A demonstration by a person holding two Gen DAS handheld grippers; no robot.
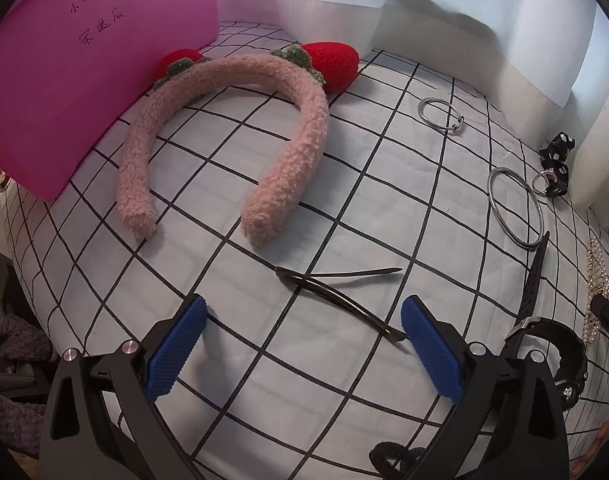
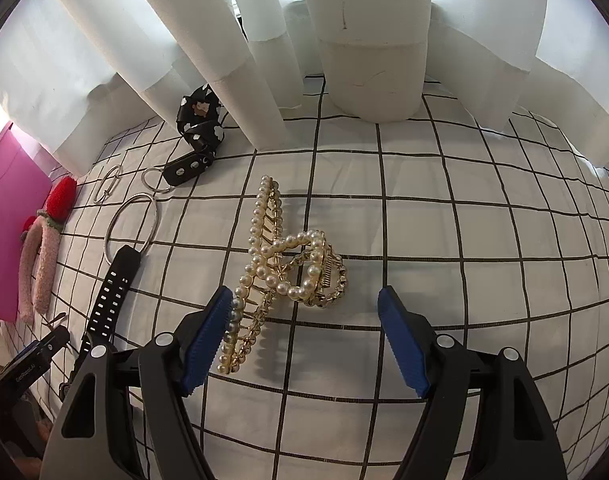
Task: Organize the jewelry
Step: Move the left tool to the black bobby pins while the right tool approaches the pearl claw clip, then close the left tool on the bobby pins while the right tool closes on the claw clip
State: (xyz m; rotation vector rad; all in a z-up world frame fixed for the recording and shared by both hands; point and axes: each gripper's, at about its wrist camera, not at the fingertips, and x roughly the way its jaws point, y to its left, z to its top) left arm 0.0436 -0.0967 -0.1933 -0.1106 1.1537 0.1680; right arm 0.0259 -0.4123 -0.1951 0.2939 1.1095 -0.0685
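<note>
Left wrist view: looks steeply down along the left tongs [image 1: 304, 316] onto the checked cloth [image 1: 344, 208], close above it, facing the pink box [image 1: 84, 80] and the curtain [image 1: 444, 20].
Right wrist view: looks steeply down along the right tongs [image 2: 304, 312], close above the cloth [image 2: 464, 240], facing the curtain [image 2: 364, 40].
Shared area: headband [image 1: 224, 136] [image 2: 44, 256], large ring [image 1: 514, 208] [image 2: 132, 224], watch strap [image 1: 538, 276] [image 2: 110, 292], pearl clip [image 1: 596, 280] [image 2: 264, 264], pink box [image 2: 8, 220].
Offset: right view lies to the right of left view.

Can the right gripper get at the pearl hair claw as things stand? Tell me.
Probably yes. The right gripper is open just above the pearl hair claw, nothing lies over it, though its left pad already overlaps the claw's long side.
</note>
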